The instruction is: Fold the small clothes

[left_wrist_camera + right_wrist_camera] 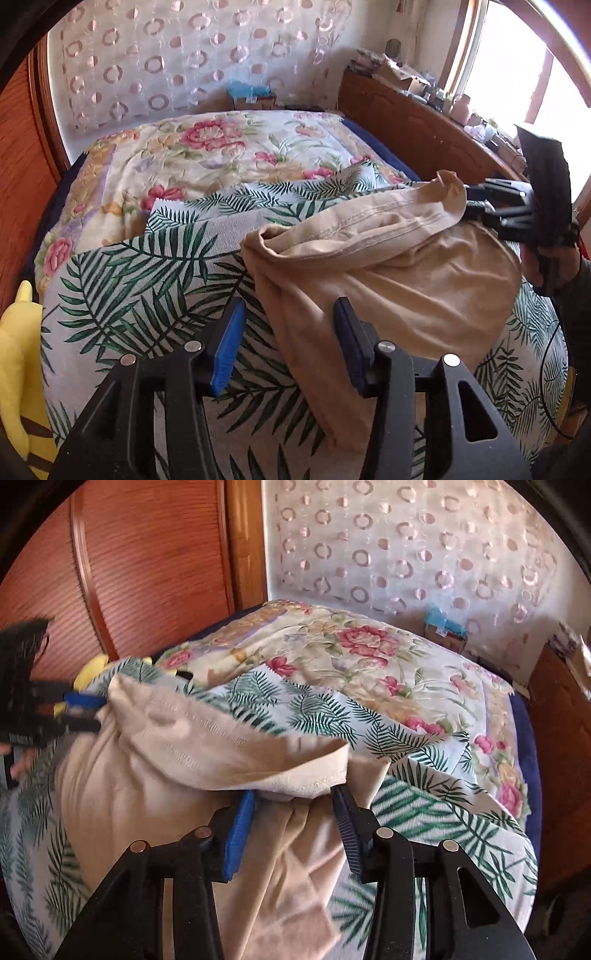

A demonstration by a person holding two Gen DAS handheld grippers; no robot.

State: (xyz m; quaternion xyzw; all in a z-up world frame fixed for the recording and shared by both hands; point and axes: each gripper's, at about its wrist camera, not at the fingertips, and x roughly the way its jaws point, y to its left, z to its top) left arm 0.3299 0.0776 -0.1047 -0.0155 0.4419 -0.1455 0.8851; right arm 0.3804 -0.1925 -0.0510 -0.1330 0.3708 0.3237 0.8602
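A beige garment (388,280) lies rumpled on a palm-leaf cloth (129,295) spread over the bed, its folded band running across the top. My left gripper (290,306) is open at the garment's left edge, and the cloth edge passes between the blue pads without being pinched. My right gripper (471,203) is at the far right end of the band. In the right wrist view the right gripper (294,794) is open, with a hemmed fold of the beige garment (147,775) draped loosely over its tips. The left gripper (92,713) sits at the garment's far end.
A floral quilt (203,155) covers the bed beyond the palm-leaf cloth (424,805). A yellow plush toy (18,350) lies at the bed's left edge. A wooden headboard shelf (406,122) crowded with small items runs under a bright window (517,55). A wooden wardrobe (129,572) stands behind.
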